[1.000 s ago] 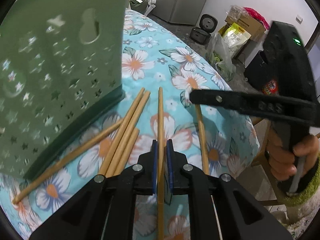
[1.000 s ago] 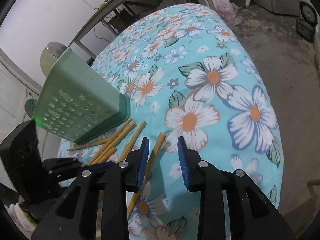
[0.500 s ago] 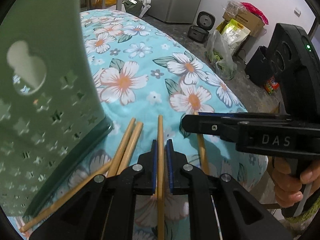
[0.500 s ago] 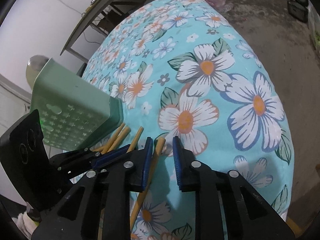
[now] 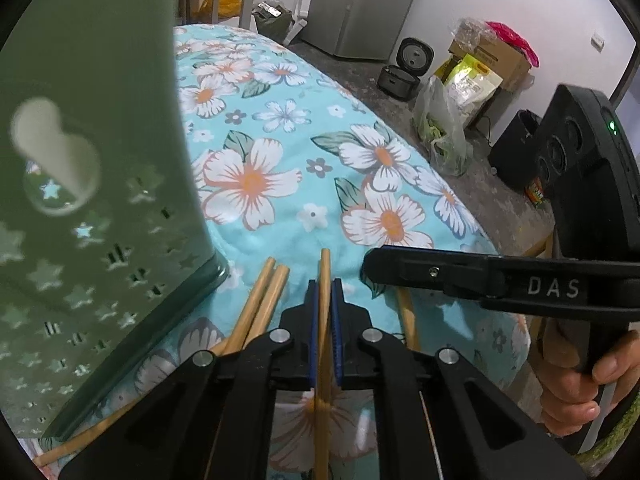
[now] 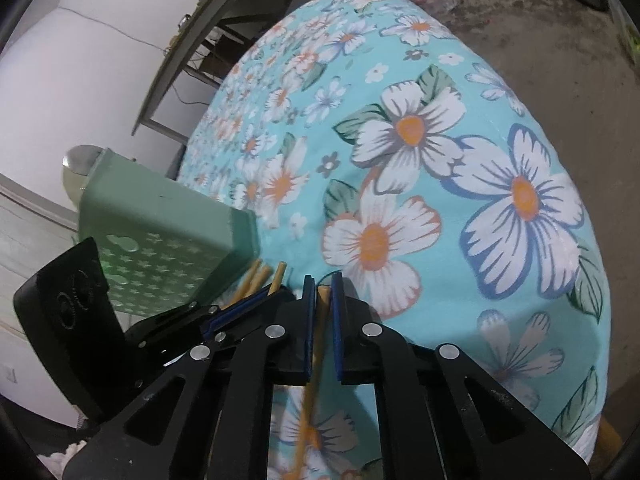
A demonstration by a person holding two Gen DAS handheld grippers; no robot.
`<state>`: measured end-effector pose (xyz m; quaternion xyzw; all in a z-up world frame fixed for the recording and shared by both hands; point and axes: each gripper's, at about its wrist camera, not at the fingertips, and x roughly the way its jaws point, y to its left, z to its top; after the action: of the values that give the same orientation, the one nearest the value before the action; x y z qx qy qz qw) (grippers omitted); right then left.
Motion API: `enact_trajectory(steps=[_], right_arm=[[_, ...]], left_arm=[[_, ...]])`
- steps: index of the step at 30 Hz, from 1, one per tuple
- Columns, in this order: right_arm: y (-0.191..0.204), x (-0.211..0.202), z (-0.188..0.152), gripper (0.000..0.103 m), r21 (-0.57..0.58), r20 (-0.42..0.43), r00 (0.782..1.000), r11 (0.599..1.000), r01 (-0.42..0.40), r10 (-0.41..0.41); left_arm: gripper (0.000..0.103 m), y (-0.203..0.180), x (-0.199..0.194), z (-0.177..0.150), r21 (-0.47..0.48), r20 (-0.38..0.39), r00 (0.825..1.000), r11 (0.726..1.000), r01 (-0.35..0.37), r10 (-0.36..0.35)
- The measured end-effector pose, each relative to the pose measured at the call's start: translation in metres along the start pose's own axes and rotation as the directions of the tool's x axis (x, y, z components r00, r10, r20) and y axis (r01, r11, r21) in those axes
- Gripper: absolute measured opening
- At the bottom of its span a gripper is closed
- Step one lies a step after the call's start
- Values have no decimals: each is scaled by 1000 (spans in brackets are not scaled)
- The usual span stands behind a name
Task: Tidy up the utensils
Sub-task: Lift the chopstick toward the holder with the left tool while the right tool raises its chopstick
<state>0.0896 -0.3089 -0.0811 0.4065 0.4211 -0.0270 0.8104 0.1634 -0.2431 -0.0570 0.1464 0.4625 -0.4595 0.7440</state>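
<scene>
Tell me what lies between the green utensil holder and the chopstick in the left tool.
In the left wrist view, two loose chopsticks lie side by side on the floral cloth, between the green utensil holder and the held chopstick.

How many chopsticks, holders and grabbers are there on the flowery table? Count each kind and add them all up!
Chopsticks: 5 showing; more may hide behind the grippers
Green holder: 1
Grippers: 2, the left gripper shut on one chopstick, the right gripper with its jaws just closed on another
Total: 8
</scene>
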Motion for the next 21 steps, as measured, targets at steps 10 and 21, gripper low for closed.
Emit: enact_trajectory(steps=[10, 21], right_arm=[[28, -33, 1, 4, -57, 79, 996, 997, -45, 50], [61, -62, 3, 4, -156, 158, 984, 986, -58, 82]], left_arm=[[5, 9, -65, 3, -64, 133, 991, 997, 34, -25], [5, 24, -151, -3, -117, 296, 954, 990, 84, -46]])
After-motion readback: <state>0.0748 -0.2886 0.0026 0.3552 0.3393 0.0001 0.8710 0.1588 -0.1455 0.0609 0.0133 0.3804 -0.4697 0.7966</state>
